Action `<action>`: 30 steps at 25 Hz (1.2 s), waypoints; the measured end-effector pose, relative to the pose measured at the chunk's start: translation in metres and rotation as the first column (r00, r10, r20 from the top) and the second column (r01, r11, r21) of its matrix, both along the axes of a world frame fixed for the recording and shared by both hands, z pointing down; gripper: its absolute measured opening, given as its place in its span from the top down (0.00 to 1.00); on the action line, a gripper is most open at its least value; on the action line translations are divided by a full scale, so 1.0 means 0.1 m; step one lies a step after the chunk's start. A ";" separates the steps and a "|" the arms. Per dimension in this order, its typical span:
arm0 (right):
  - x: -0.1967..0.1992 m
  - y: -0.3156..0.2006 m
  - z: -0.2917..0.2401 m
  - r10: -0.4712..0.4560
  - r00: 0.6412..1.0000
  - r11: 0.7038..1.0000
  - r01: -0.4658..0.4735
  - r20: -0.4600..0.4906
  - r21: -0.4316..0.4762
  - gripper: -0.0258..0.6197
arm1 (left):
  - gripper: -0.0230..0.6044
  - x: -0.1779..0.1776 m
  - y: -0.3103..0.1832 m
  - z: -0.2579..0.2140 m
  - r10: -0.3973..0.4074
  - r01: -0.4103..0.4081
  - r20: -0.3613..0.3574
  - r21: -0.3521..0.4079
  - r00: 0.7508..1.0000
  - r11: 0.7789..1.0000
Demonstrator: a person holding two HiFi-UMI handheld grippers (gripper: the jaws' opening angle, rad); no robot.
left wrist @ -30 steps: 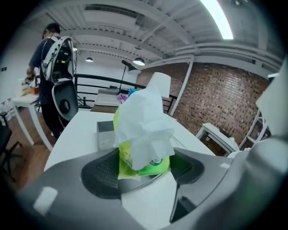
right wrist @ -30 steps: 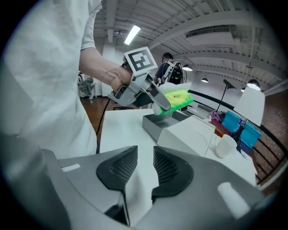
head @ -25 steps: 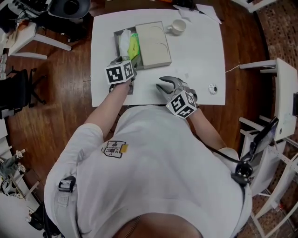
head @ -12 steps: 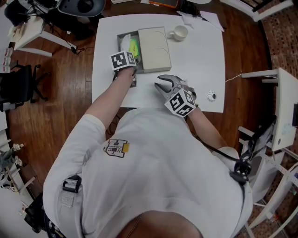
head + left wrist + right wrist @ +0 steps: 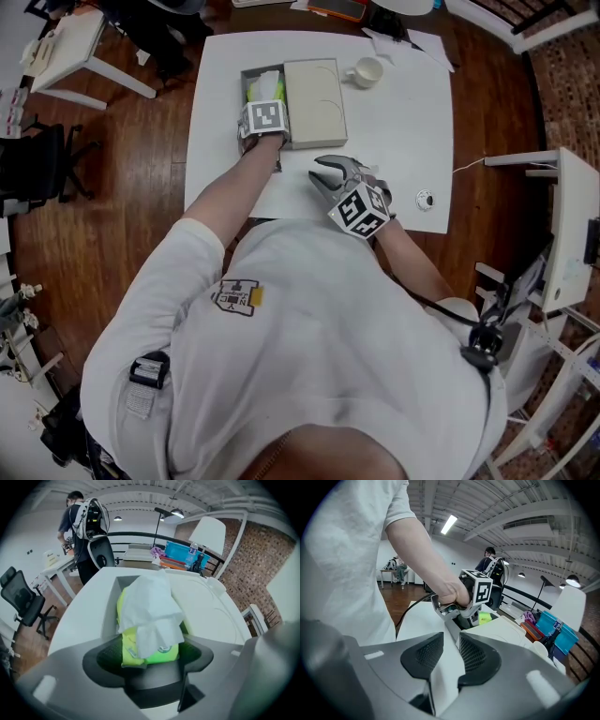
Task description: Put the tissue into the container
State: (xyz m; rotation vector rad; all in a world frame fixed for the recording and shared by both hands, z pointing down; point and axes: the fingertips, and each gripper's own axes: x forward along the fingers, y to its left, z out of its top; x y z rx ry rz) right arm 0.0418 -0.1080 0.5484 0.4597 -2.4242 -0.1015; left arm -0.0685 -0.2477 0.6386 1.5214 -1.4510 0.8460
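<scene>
white tabletop (image 5: 403,141) with wooden floor all round it, and bare surface on most sides of the work.

nearest the person, the right gripper (image 5: 451,644) rests low over the table, its jaws a narrow gap apart with only bare table showing between them. it holds nothing, and it lies well apart from the container, behind and to the right of the left one.

the left gripper (image 5: 151,654) is the one that matters. its jaws are closed on the tissue pack (image 5: 149,613): the green wrapper sits between the two pads and a white sheet stands up out of its top. the pack's long axis runs straight ahead from the jaws, in line with the open slot of the container (image 5: 108,604).

that slot lies directly ahead of and under the jaws, so the pack looks to be over or partly in the opening; how deep it sits i cannot tell. the slot's grey wall is just left of the pack, and the lid (image 5: 206,611), slid aside, covers the rest of the box just right of it. the fit looks tight on both sides, so i judge the move calls for a straight push forward and down with no twist.

farther off, a cup (image 5: 366,71) stands beyond the lid, clear of the path.
</scene>
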 end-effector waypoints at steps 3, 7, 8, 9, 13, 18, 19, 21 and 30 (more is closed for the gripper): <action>-0.01 -0.02 -0.01 0.002 1.000 1.000 -0.002 0.000 0.000 0.80 | 0.44 -0.01 -0.04 0.06 -0.020 0.020 -0.007 -0.007 1.000 1.000; -0.03 -0.03 0.00 0.003 1.000 1.000 -0.003 -0.002 -0.001 0.80 | 0.43 -0.01 -0.04 0.04 -0.032 0.032 -0.020 -0.011 0.999 0.999; -0.03 -0.03 0.00 0.004 1.000 1.000 -0.004 -0.002 0.000 0.80 | 0.43 0.00 -0.04 0.03 -0.032 0.032 -0.029 -0.011 0.999 0.999; -0.04 -0.04 0.00 0.005 1.000 1.000 -0.005 -0.001 0.000 0.80 | 0.42 -0.01 -0.04 0.04 -0.036 0.035 -0.038 -0.011 0.999 0.999; -0.05 -0.06 0.00 0.012 1.000 1.000 -0.012 -0.001 0.002 0.80 | 0.41 -0.10 -0.03 0.07 -0.033 0.032 -0.044 -0.010 0.998 0.999; -0.09 -0.10 0.00 0.026 1.000 1.000 -0.026 0.007 0.005 0.81 | 0.35 -0.09 -0.03 -0.03 -0.004 0.006 -0.105 0.025 0.994 1.000; -0.09 -0.11 0.00 0.029 1.000 1.000 -0.029 0.008 0.005 0.81 | 0.32 -0.09 -0.03 -0.06 0.006 -0.002 -0.121 0.035 0.993 0.999; -0.11 -0.13 -0.01 0.033 0.999 0.999 -0.033 0.010 0.005 0.81 | 0.27 -0.04 -0.04 -0.10 0.024 -0.016 -0.164 0.047 0.986 0.999; -0.20 -0.18 -0.06 0.040 0.999 0.999 -0.041 0.013 0.013 0.81 | 0.15 0.04 0.05 -0.29 0.055 -0.025 -0.288 0.104 0.956 0.994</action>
